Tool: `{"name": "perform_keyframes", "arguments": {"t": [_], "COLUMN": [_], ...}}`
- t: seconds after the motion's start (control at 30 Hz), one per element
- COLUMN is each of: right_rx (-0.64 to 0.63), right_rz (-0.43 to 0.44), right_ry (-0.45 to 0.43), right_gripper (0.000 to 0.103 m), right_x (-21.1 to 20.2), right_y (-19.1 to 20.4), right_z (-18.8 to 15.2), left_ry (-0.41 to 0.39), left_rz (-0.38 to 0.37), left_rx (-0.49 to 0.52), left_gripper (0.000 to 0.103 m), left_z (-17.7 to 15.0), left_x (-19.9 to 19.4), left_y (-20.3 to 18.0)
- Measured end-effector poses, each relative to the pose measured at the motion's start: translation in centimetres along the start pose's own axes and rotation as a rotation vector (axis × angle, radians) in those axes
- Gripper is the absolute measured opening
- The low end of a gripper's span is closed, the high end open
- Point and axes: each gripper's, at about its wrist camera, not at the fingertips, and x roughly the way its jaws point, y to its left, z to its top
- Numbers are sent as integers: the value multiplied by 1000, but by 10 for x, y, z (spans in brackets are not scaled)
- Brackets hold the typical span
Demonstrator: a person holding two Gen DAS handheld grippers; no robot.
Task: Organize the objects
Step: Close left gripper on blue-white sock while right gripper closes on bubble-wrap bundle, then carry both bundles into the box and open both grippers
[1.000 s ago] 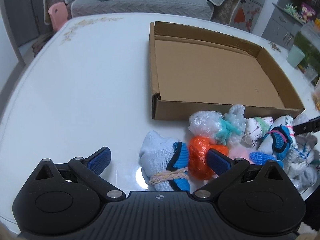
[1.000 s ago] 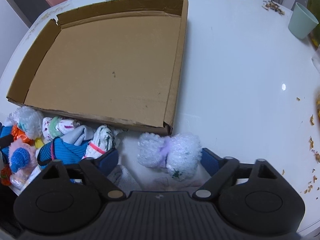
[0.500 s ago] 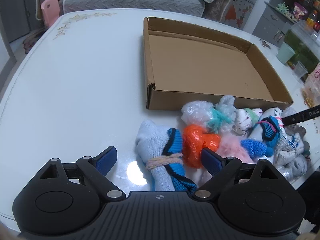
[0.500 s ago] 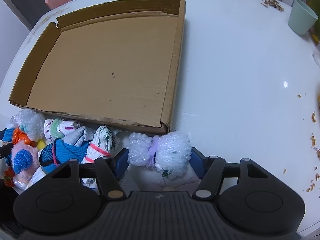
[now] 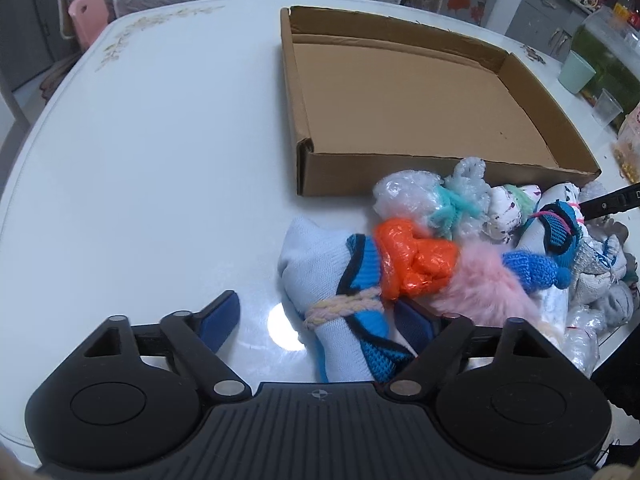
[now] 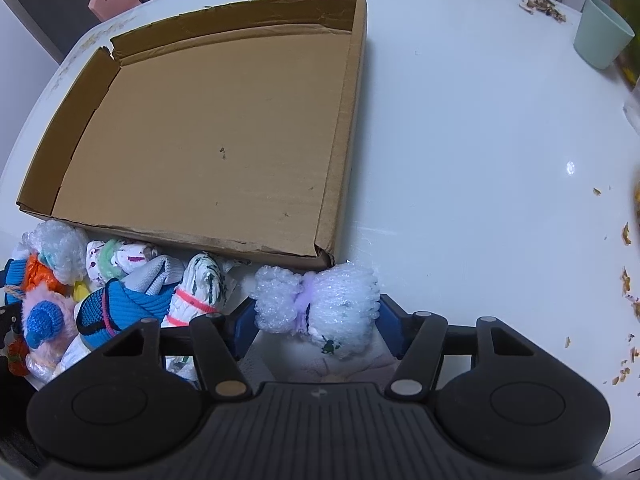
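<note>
Both soft bundles could be slipping or snagging neighbours while lifting toward the shallow brown cardboard tray [image 6: 208,128]. The right gripper [image 6: 318,326] is closing, pads touching the white bubble-wrap bundle tied with purple yarn [image 6: 316,306] just before the tray's near corner. The left gripper [image 5: 320,320] is closing around the pale-blue knitted sock roll [image 5: 332,280] near the tray's front wall, left pad not yet touching.

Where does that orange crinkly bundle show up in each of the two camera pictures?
Left wrist view: the orange bundle lies right of centre, on the light blue sock.
Right wrist view: only a bit of it peeks out at the far left edge, in the pile.
Shared landmark: the cardboard box, just behind the pile in both.
</note>
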Motion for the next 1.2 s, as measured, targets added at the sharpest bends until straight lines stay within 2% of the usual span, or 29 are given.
{"name": "perform_keyframes", "arguments": {"t": [0.07,0.1,0.3,0.53,0.73,0.83,1.03,1.2], "right_rx": [-8,-12,-3,14,22,16,-61,-127], "right_rz": [-2,-3,22,62,71,80,132,172], "right_ry": [-2,-5,-36,-97,-137,-165,-301,-361], "right_gripper": [57,57,56,57,57,57,57,57], "right_x": [-3,-5,-22,-48,-55,-62,-91,-98], "right_y": [5,5,0,-6,-5,-4,12,38], "right_z": [1,1,-1,-1,3,11,37,76], "left_ry": [-11,-15,-9,-45,-59,-97,-198,-260], "left_rz": [-6,-12,-17,22,51,49,64,69], "left_rx": [1,-1,-12,2,-6,-6,54,119], "left_gripper": [62,57,55,55,55,55,55,55], "left_z": [1,1,0,2,6,20,71,127], "left_x": [-2,-3,-6,-29,-38,-50,-70,-53], "left_y": [-1,-2,0,4,10,6,-19,-48]}}
